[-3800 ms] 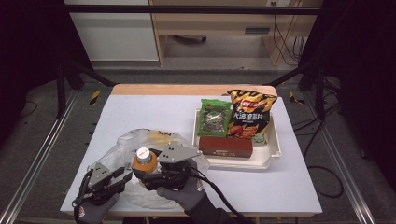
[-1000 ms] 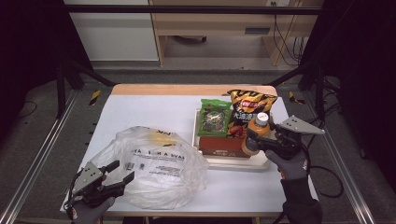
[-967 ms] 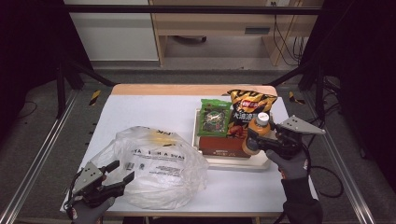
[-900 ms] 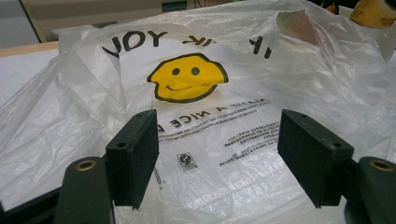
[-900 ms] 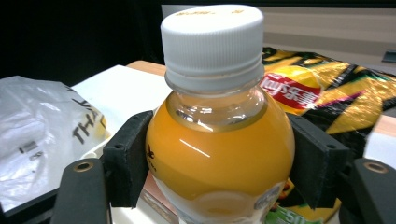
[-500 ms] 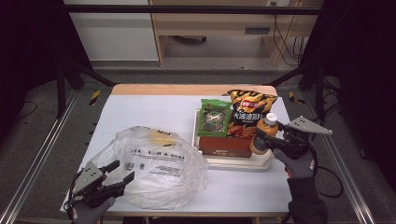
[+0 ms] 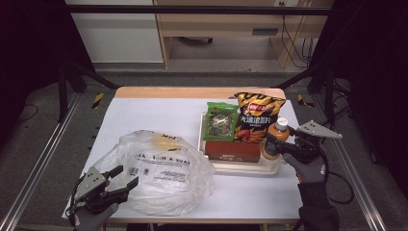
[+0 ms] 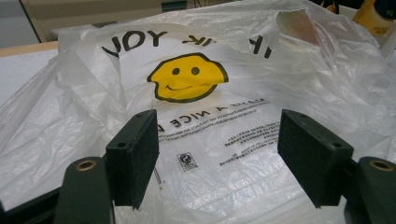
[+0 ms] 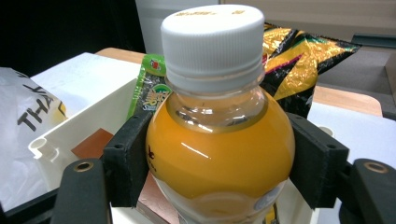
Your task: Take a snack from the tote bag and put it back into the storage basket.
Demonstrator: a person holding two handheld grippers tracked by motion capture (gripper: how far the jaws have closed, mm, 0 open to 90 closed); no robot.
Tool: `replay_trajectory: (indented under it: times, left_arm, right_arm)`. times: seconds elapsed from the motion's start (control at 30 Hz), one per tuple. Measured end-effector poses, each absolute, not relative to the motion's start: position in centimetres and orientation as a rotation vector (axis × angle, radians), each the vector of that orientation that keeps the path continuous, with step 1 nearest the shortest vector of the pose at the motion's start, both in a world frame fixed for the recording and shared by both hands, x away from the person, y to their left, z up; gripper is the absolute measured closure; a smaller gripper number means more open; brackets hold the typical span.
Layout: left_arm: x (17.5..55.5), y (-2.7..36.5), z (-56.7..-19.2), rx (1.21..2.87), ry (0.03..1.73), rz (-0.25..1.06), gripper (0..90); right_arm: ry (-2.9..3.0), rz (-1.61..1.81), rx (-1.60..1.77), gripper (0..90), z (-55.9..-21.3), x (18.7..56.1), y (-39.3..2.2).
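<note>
My right gripper is shut on an orange juice bottle with a white cap, held upright at the right end of the white tray. In the right gripper view both jaws press the bottle at its sides. The tray also holds a green snack packet, a yellow and black chip bag and a brown box. My left gripper stands open at the near left edge of a crumpled white plastic bag. The bag's smiley face print lies beyond the open jaws.
The table is white with a wooden strip along its far edge. Metal frame rails run down both sides. Bare tabletop lies at the far left and in front of the tray.
The right gripper has carried the bottle from the bag at the near left over to the tray's right end and lowered it there. The left gripper has stayed open beside the bag.
</note>
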State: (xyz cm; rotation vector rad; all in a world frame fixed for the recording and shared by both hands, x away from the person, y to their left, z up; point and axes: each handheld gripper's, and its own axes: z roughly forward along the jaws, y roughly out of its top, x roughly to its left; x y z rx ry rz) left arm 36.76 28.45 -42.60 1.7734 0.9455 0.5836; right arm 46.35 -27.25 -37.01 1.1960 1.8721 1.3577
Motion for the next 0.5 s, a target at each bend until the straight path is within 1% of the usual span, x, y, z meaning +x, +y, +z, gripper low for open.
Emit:
replay_trajectory:
  times: [0.5]
  left_arm:
    - [36.8, 28.5, -42.6, 1.77, 0.946, 0.584, 28.7]
  right_arm:
    - [1.889, 1.305, 1.23, 30.3, -38.4, 46.9, -27.5]
